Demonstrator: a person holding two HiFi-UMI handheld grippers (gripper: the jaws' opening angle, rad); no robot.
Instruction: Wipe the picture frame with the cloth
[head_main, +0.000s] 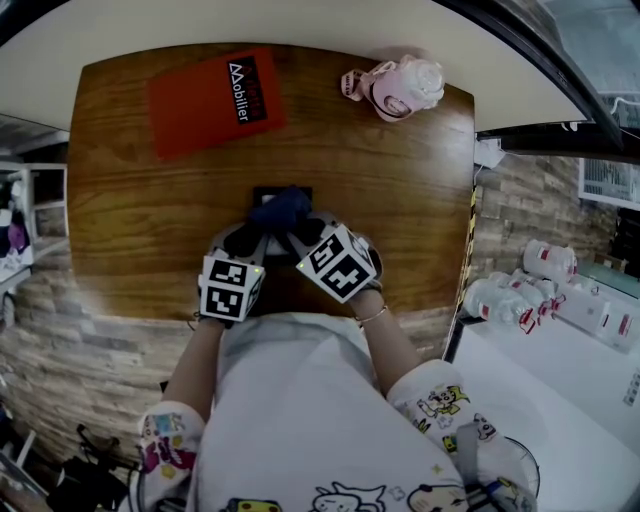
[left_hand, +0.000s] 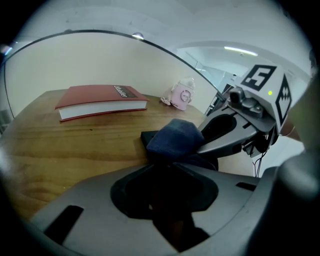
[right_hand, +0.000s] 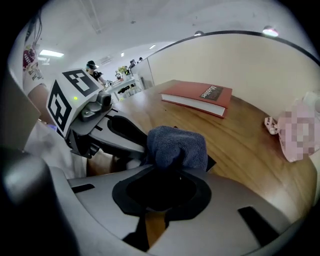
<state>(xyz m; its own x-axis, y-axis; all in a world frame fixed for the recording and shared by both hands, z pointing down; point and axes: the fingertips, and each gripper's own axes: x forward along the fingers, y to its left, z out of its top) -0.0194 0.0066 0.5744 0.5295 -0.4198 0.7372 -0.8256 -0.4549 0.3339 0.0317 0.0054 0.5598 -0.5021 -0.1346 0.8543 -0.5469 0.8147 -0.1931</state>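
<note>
Centrally in the head view, left gripper (head_main: 250, 238) and right gripper (head_main: 300, 236) meet at the black picture frame (head_main: 264, 196) on the wooden table (head_main: 400, 210). Left gripper view: jaws narrow, gripping the picture frame's near edge. Right gripper view, mid-picture: jaws pinch the bunched blue cloth (right_hand: 177, 145).

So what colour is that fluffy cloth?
Dark blue. The soft terry cloth shows best in the right gripper view.

Soft, even light comes from ceiling strips (left_hand: 240, 49) at upper right, the table (head_main: 400, 170) carries a pale sheen, and fisheye bending, black corners and a slightly soft cloth (left_hand: 175, 137) mark the gripper views.
</note>
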